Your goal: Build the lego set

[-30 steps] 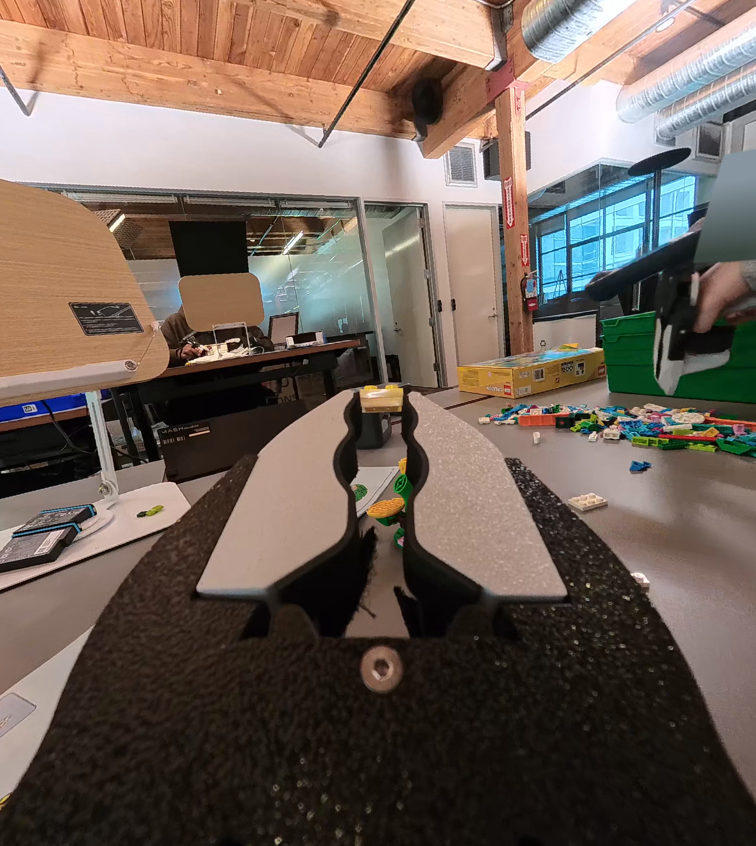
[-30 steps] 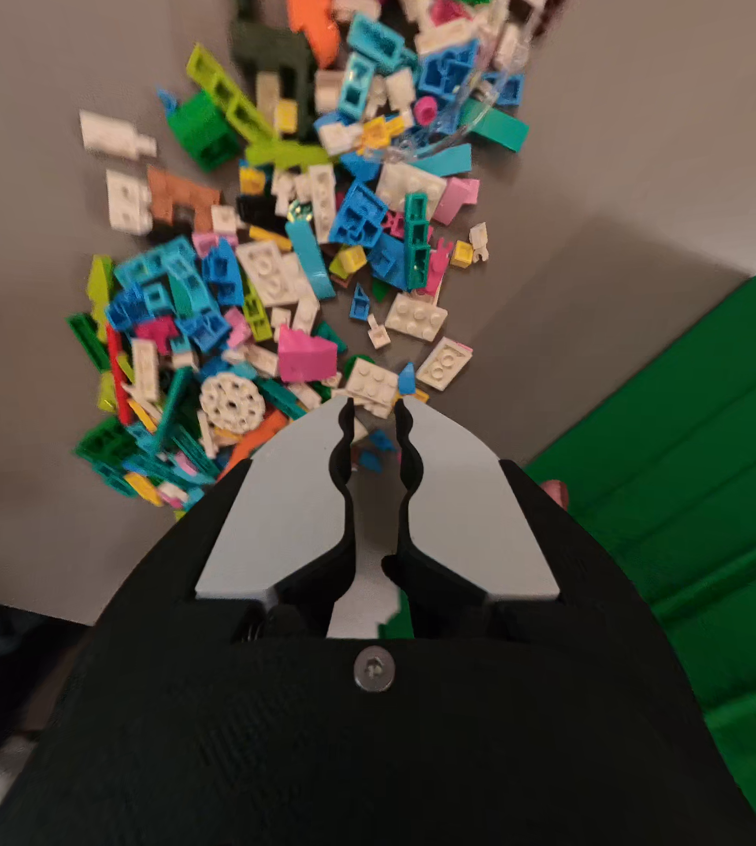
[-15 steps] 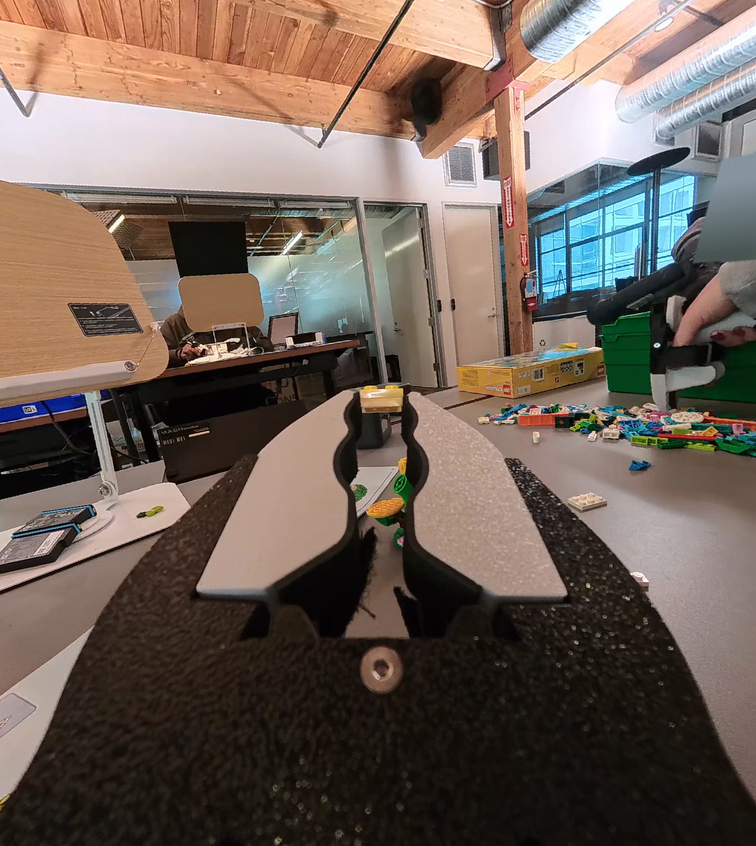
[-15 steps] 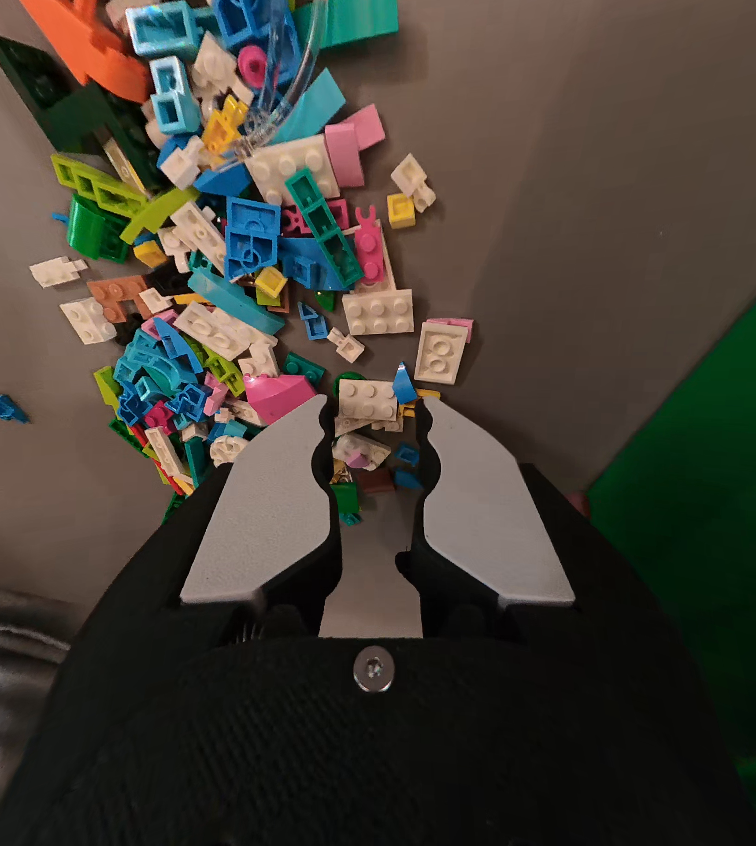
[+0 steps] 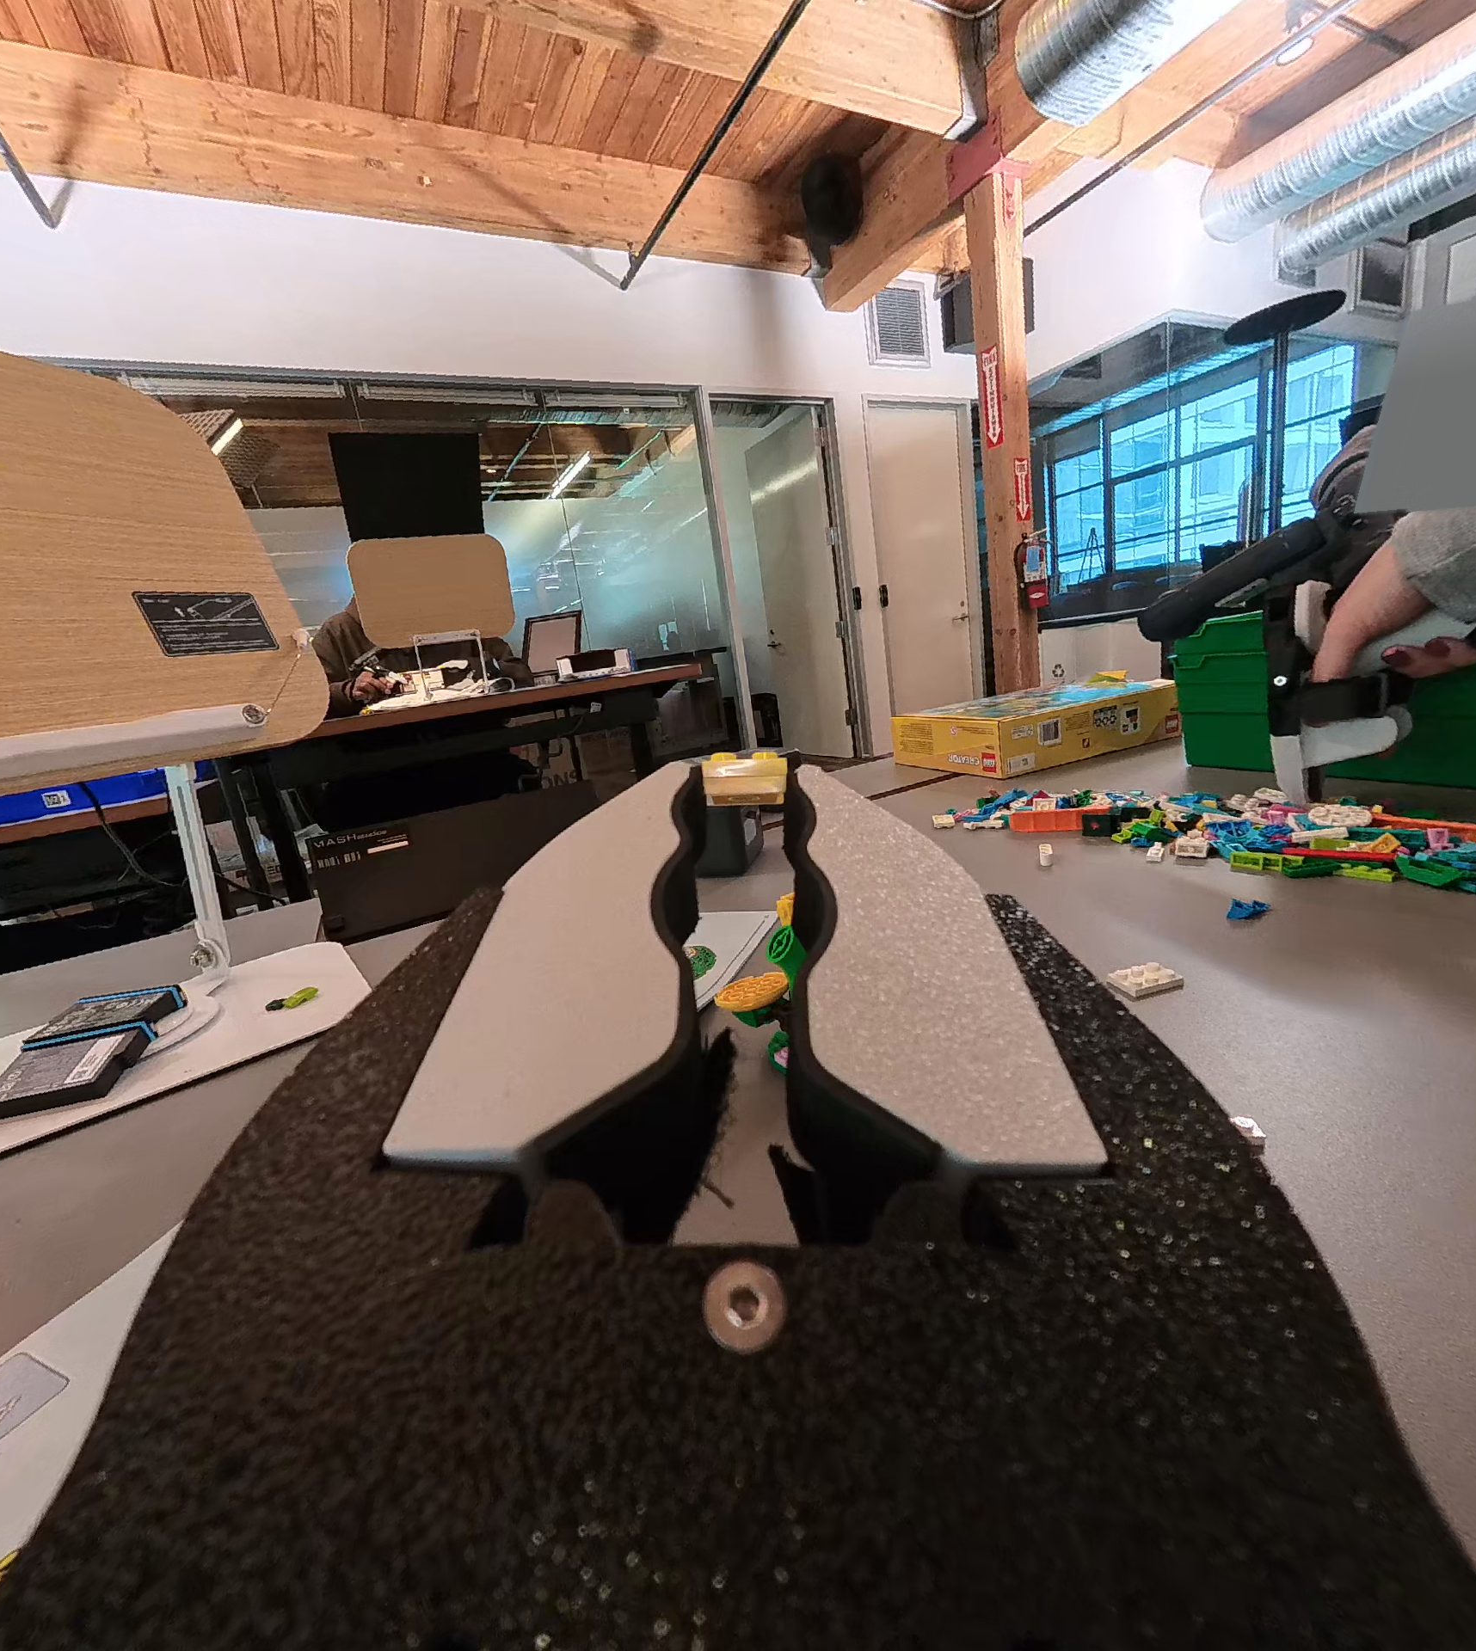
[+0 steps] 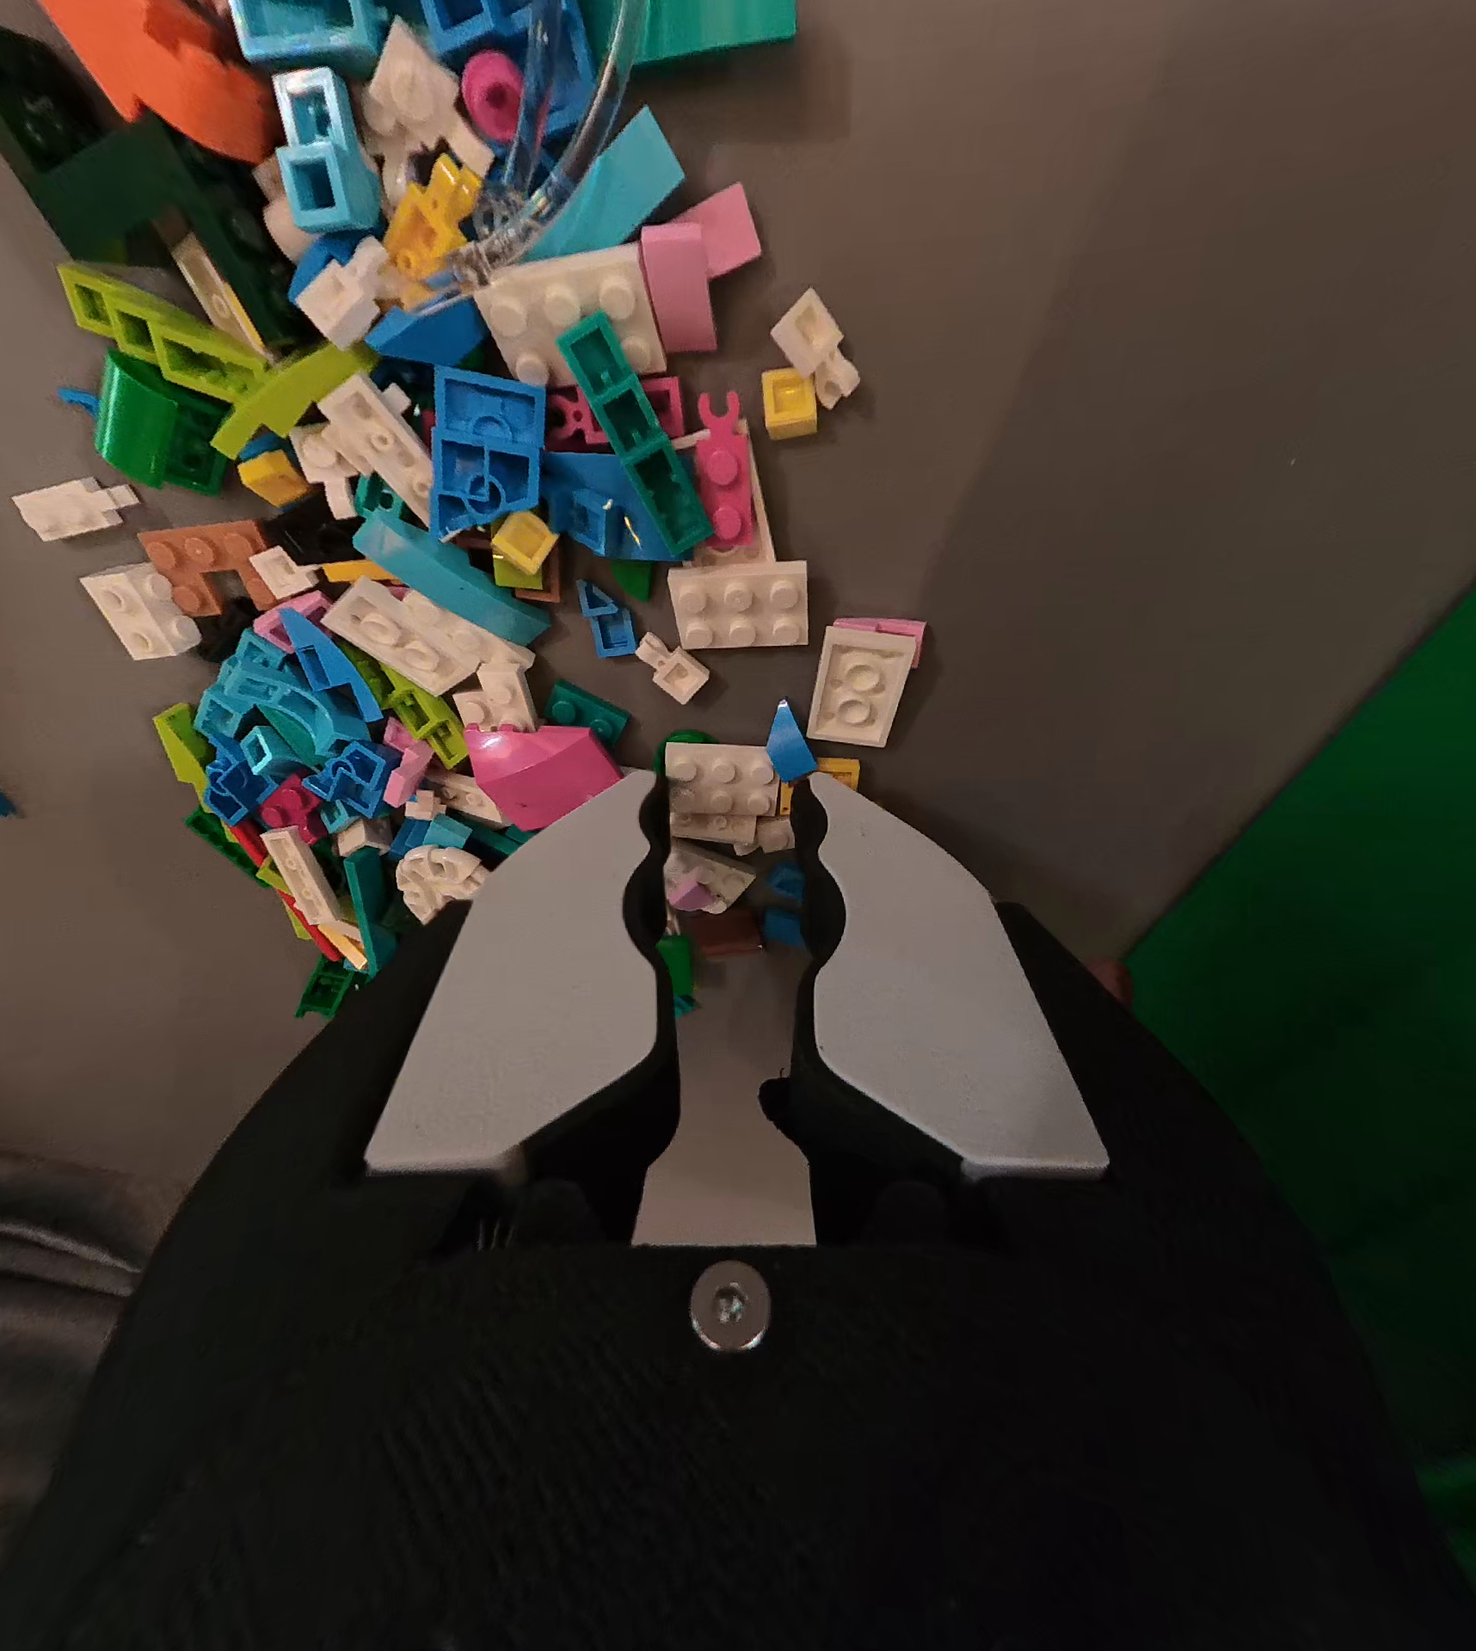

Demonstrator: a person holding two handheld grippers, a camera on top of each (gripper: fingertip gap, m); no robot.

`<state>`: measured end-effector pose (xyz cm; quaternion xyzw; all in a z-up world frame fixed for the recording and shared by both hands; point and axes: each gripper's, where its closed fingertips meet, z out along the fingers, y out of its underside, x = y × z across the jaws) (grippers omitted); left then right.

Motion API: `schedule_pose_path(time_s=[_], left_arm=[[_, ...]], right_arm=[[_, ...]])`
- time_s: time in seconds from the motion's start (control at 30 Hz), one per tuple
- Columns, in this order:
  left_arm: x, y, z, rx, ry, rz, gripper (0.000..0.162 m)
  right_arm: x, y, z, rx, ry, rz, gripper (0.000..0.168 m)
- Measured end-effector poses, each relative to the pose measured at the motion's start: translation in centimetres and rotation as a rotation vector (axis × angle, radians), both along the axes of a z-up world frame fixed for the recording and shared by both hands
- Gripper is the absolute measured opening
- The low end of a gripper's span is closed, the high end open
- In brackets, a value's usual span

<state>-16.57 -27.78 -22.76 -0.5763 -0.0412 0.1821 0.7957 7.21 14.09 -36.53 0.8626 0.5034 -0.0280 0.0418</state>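
In the left wrist view, a small yellow brick [image 5: 745, 780] was seen pinched between the tips of the left gripper [image 5: 747, 786], at the centre of the frame and raised above the grey worktop [image 5: 1253, 1027]. Lower in the gap between the fingers, a small green and yellow brick model [image 5: 757, 996] was visible on the worktop. At right of that frame, the pile of loose bricks [image 5: 1306, 835] was spread in front of a green crate [image 5: 1431, 715], with a yellow box [image 5: 1038, 737] lying behind it toward the centre. A single white plate [image 5: 1145, 980] lay apart from the pile, nearer the camera. The right gripper [image 5: 1293, 777] was held by a hand [image 5: 1378, 625] at the far right, its tips pointed down into the pile.

In the right wrist view, the fingers of the right gripper [image 6: 725, 791] were parted, and a white studded plate [image 6: 721, 779] lay between their tips; whether the tips touched it could not be told. A pink sloped piece [image 6: 538, 770] lay just left of the tips, and the green crate [image 6: 1387, 983] filled the lower right corner.
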Motion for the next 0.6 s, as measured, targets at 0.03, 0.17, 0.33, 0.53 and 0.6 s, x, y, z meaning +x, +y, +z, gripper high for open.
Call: schedule_pose_path(time_s=[0.03,0.17,0.33,0.53,0.6], left_arm=[[0.0,-0.01,0.0,0.0,0.0,0.0,0.016],[-0.01,-0.01,0.0,0.0,0.0,0.001,0.016],[0.0,0.0,-0.01,0.0,0.0,0.0,0.016],[-0.01,0.01,0.01,0.001,-0.002,-0.001,0.016],[-0.02,0.02,0.01,0.002,-0.002,0.0,0.016]], right_arm=[[0.04,0.04,-0.02,0.003,-0.003,0.003,0.023],[0.08,0.03,-0.04,0.022,-0.017,0.026,0.026],[-0.05,-0.07,-0.06,0.041,-0.024,0.065,0.028],[-0.02,0.05,-0.04,0.066,-0.036,0.12,0.02],[-0.08,-0.01,0.19,0.064,-0.033,0.127,0.02]])
